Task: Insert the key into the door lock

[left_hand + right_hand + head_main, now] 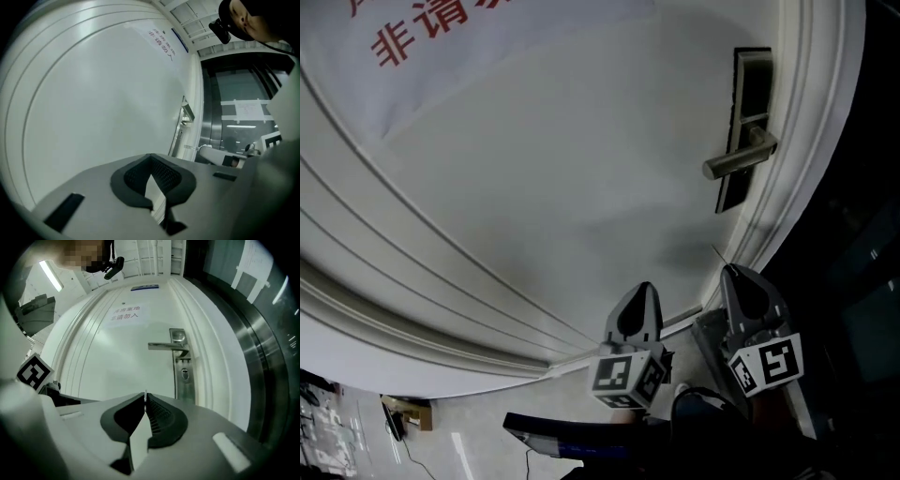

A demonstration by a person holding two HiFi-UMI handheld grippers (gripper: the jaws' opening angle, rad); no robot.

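The right hand-held gripper (146,402) has its jaws pressed together on the key (146,394), a thin metal blade seen edge-on that pokes out just past the jaw tips. From the head view the same key (719,255) shows as a fine sliver rising off the tip of the right hand-held gripper (736,277), pointing toward the white door (581,178) and not touching it.

Just beside it, the left hand-held gripper (644,292) is held low against the door's lower panel. Its jaws meet at the tips with nothing between them in the left gripper view (151,159). Each of the 2 carries its marker cube (628,375).

Further out, the door lock (181,363) is a tall metal plate near the door's edge, with a lever handle (168,346) sticking out to the side and the keyhole (185,375) below it. The keyhole sits above and to the right of the key tip, well apart from it. A paper notice (125,313) with red characters hangs higher on the door.
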